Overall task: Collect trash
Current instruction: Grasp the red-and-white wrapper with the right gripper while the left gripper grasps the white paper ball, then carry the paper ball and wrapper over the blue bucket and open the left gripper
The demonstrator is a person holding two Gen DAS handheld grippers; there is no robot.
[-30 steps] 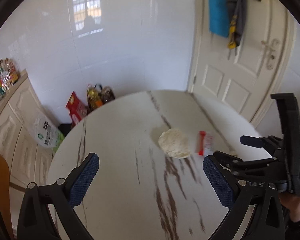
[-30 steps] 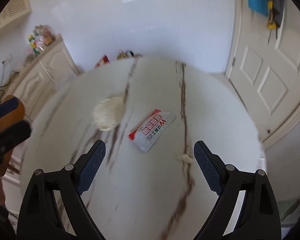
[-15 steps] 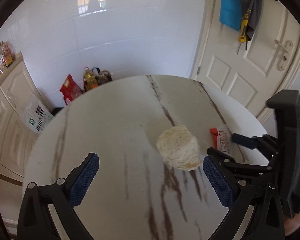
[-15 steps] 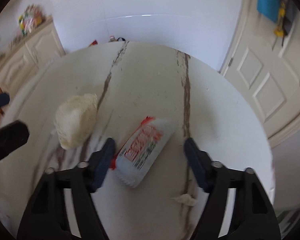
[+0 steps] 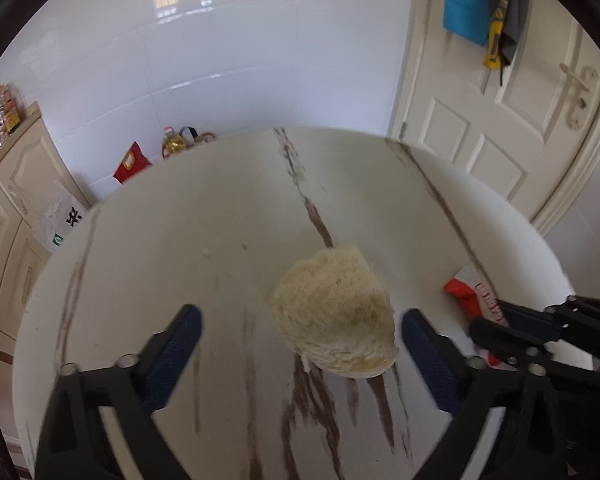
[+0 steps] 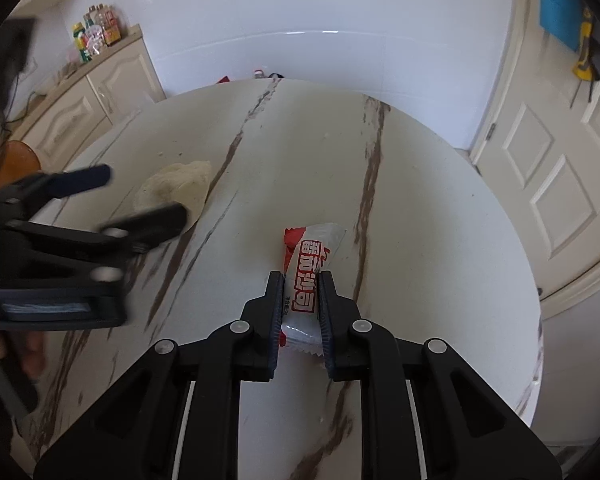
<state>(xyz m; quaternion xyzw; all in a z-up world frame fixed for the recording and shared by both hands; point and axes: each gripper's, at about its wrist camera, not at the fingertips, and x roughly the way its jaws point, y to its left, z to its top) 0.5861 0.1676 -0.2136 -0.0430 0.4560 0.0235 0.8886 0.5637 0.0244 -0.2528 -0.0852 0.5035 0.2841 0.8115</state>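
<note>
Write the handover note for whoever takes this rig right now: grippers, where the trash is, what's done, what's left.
Right gripper: shut on the red-and-white snack wrapper; whether the wrapper has left the round marble table cannot be told.
Left gripper: open, holding nothing, low over the table with the crumpled cream paper wad between its fingers, nearer the right one.
Done: wrapper gripped.
Left: close the left gripper on the wad, lift both pieces, and carry them to a bin. No bin is visible in either view, so find one first.
</note>
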